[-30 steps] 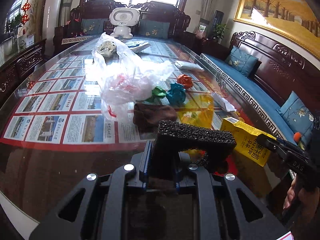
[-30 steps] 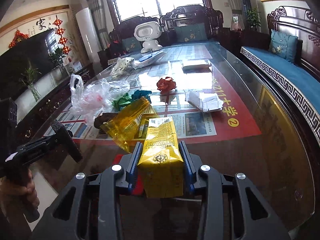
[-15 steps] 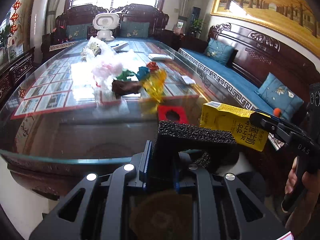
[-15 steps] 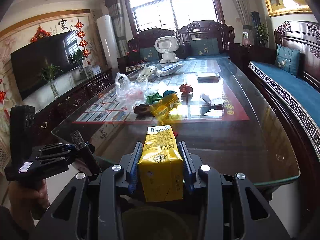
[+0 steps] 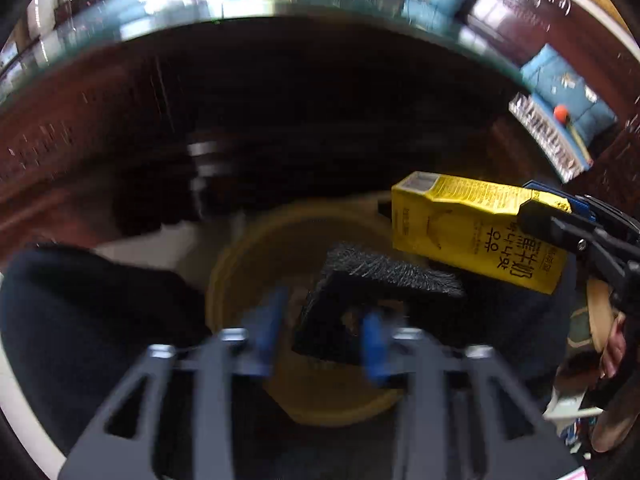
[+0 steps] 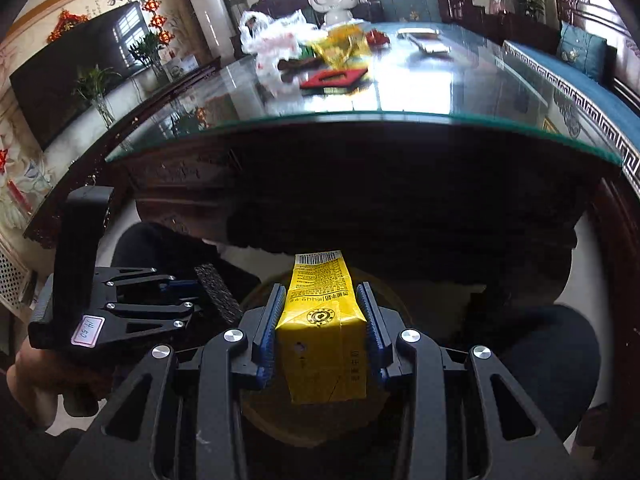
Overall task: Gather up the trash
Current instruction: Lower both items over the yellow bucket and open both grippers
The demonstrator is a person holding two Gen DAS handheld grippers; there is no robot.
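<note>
My left gripper (image 5: 322, 328) points down over a round yellow bin (image 5: 224, 272) on the floor. Its jaws are opening, and the black foam piece (image 5: 360, 292) sits tilted and loose between the blue pads, with a gap on its left side. This view is blurred. From the right wrist view, the left gripper (image 6: 196, 288) and the foam (image 6: 218, 292) are at the lower left. My right gripper (image 6: 320, 292) is shut on a yellow milk carton (image 6: 320, 328), held above the bin (image 6: 256, 296). The carton (image 5: 472, 232) hangs at the bin's right side.
The dark wooden table with a glass top (image 6: 360, 118) stands just ahead and above. On it lie a plastic bag (image 6: 276, 44), a yellow wrapper (image 6: 340, 44) and a flat red piece (image 6: 336, 78). A person's dark trouser legs (image 6: 552, 352) flank the bin.
Both grippers have pulled back from over the table and dropped below its edge, above the bin. The left jaws have spread off the foam. The right still holds the carton.
</note>
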